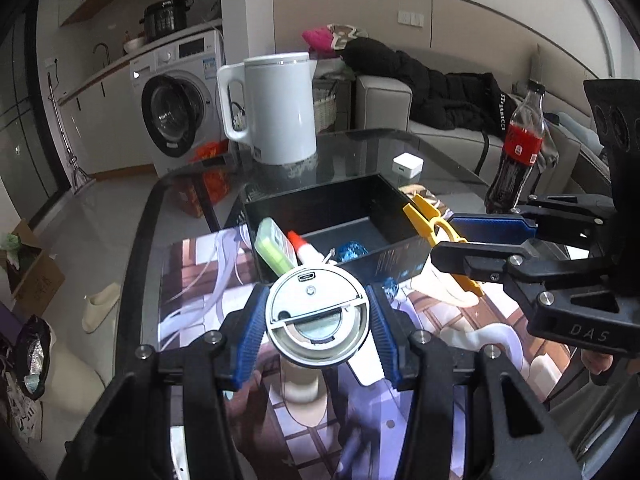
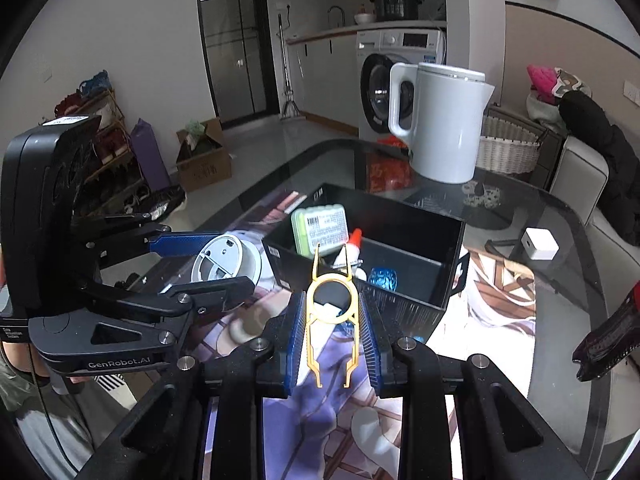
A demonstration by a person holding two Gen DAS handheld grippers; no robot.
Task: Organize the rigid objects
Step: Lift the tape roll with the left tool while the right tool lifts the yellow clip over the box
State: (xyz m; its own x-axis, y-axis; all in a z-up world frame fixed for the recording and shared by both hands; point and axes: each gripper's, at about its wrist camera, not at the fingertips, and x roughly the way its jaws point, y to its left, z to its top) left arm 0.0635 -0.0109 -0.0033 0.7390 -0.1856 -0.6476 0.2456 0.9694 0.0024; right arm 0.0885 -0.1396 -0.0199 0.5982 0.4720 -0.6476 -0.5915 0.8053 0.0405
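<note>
Both held things sit on the near side of the black box [image 1: 320, 216], and the box lies straight ahead of both tongs, so the coming move looks like a forward carry over its near wall. The left tongs [image 1: 316, 320] are closed on a round white device [image 1: 316, 314], its flat face with a small port turned toward the camera and the blue pads pressing its rim from either side; it hangs above the printed mat [image 1: 200, 280], just short of the box's near left corner. The right tongs [image 2: 330, 336] are closed on a thin yellow plastic tool [image 2: 330, 312] with a ring in its middle; its long axis runs along the fingers and its two prongs point ahead toward the box. In the right wrist view those prongs already overlap the near wall, so the right hand appears the nearer of the two. Already in the box are a green case [image 2: 320, 230], a white glue bottle with a red tip [image 2: 350, 248] and a small blue object [image 2: 383, 278]; the free floor lies toward the right and back. The white kettle [image 1: 276, 108] and cola bottle [image 1: 516, 148] stand on the glass bench [image 1: 360, 152], well clear beyond.
</note>
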